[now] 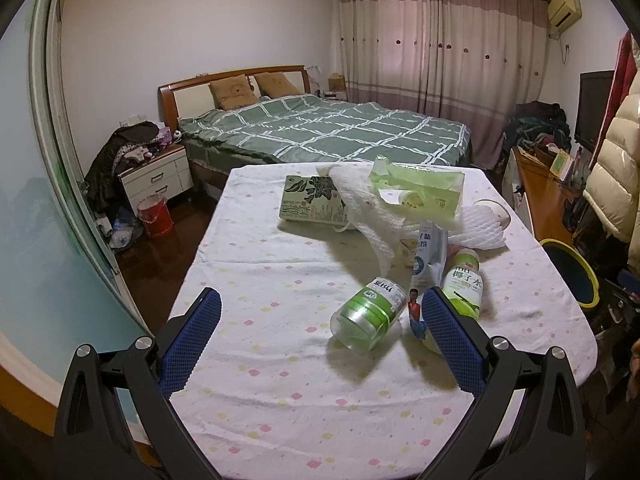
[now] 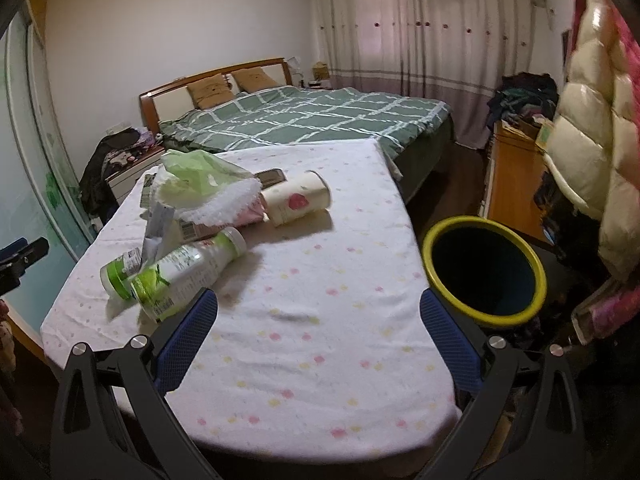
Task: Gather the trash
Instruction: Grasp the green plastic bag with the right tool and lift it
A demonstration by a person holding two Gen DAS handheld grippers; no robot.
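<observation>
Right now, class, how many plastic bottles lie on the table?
2. A clear bottle with a green label lies nearest the left tool. A white bottle with green print lies just to its right, beside the wrappers. The pile of wrappers may hide more.

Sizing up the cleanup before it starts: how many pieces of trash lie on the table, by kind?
Plastic bottles: 2
Paper cups: 1
Foam nets: 2
Green plastic bags: 1
Cartons or boxes: 1
Printed pouches: 1
Total: 8, though the pile may hide more.
</observation>
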